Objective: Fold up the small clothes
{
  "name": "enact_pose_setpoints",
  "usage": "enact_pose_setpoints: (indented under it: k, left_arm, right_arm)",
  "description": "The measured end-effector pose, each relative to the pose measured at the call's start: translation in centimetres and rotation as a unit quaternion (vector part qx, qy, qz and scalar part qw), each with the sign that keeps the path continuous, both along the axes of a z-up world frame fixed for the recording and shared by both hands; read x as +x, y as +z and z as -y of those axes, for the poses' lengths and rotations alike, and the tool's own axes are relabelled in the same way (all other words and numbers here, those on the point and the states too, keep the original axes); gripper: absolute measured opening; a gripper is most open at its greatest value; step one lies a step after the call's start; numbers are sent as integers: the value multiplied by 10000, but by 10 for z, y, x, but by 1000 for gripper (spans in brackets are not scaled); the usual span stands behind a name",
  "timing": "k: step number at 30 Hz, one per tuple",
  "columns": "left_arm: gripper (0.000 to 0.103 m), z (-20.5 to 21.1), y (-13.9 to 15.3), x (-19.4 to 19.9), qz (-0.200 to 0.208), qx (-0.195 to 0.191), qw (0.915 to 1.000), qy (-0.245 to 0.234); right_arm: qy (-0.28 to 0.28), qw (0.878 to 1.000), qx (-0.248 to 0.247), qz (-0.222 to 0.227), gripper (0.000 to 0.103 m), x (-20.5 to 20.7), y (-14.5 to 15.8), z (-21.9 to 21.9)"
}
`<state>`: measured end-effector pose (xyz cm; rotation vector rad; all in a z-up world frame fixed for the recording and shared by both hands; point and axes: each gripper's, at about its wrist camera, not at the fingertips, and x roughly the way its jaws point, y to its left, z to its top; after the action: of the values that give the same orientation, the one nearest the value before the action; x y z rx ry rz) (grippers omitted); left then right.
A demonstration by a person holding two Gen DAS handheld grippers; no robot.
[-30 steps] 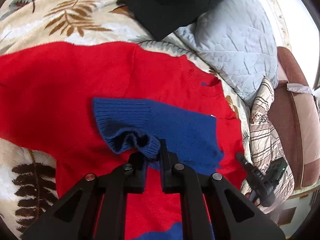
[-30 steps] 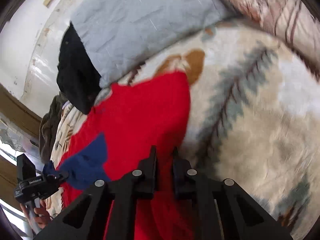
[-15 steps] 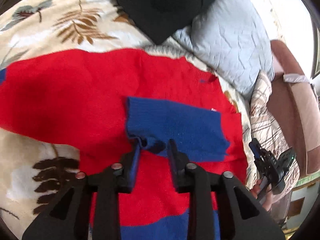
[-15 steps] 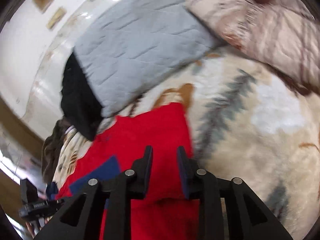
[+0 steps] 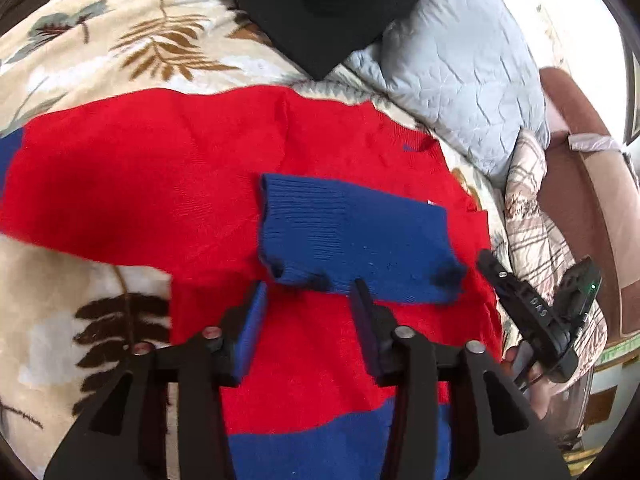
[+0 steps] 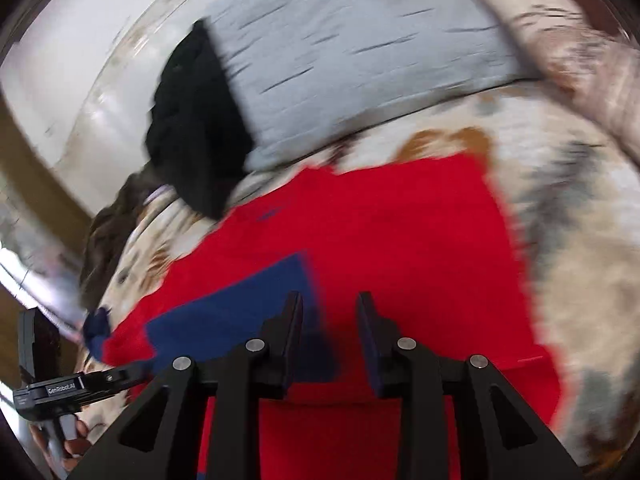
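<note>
The red sweater [image 5: 160,168] lies spread across the middle of the frame on the leaf-print blanket [image 5: 80,40], its blue sleeve [image 5: 352,236] folded onto the body. The left gripper [image 5: 308,292] is opening, nothing between its jaws; a second ago it pinched the cuff. The right gripper [image 6: 328,312] stands apart, empty. Best to smooth the sleeve flat before the next fold.

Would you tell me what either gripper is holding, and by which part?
Nothing: the left gripper is opening just short of the blue cuff; the right gripper holds nothing.
</note>
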<state>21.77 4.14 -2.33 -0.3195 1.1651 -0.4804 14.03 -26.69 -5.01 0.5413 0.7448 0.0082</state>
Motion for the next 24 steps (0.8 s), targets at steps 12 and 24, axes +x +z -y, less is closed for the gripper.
enact_pose_setpoints:
  k: [12, 24]
  left_arm:
    - [47, -54, 9, 17, 16, -258, 9984, 496]
    - [66, -226, 34, 47, 216, 855, 9510, 2963]
  right_arm:
    - [282, 9991, -317, 36, 42, 21, -27, -74]
    - [262, 9986, -464, 16, 42, 22, -26, -79]
